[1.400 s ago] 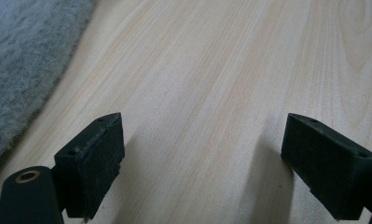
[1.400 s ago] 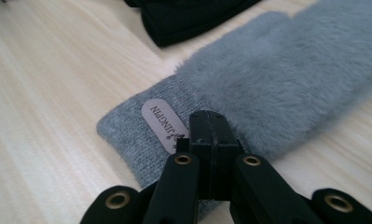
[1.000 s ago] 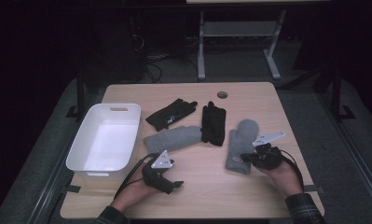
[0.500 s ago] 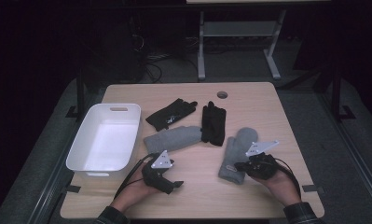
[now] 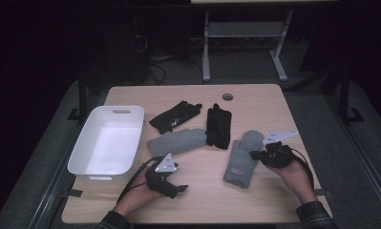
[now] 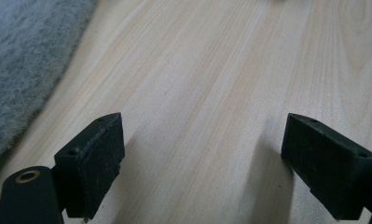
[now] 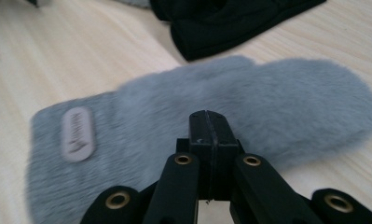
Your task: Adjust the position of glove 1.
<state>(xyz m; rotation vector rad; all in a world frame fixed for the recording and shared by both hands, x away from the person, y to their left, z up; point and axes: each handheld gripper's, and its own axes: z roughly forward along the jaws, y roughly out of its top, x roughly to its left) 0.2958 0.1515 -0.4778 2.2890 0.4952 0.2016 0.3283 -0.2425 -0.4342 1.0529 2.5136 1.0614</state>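
Observation:
A grey fluffy mitten (image 5: 243, 157) with a small label lies on the wooden table (image 5: 202, 200) right of centre. My right gripper (image 5: 253, 154) is at its right edge. In the right gripper view the jaws (image 7: 207, 121) stand pressed together just over the mitten's fur (image 7: 249, 93), and I see nothing between them. A second grey mitten (image 5: 176, 141) lies left of centre. My left gripper (image 5: 178, 188) rests near the front edge with its jaws wide open over bare wood (image 6: 211, 154), that mitten (image 6: 25, 56) off to its left.
A white tub (image 5: 78, 160) stands at the table's left. Two black gloves (image 5: 175, 116) (image 5: 218, 126) lie behind the mittens, and one shows dark beyond the mitten (image 7: 230, 18) in the right gripper view. A round hole (image 5: 227, 97) sits near the far edge.
The right-hand mitten has slid a little toward the front edge. My right gripper dipped toward the person, then came back to the mitten's right side. The left gripper has not moved.

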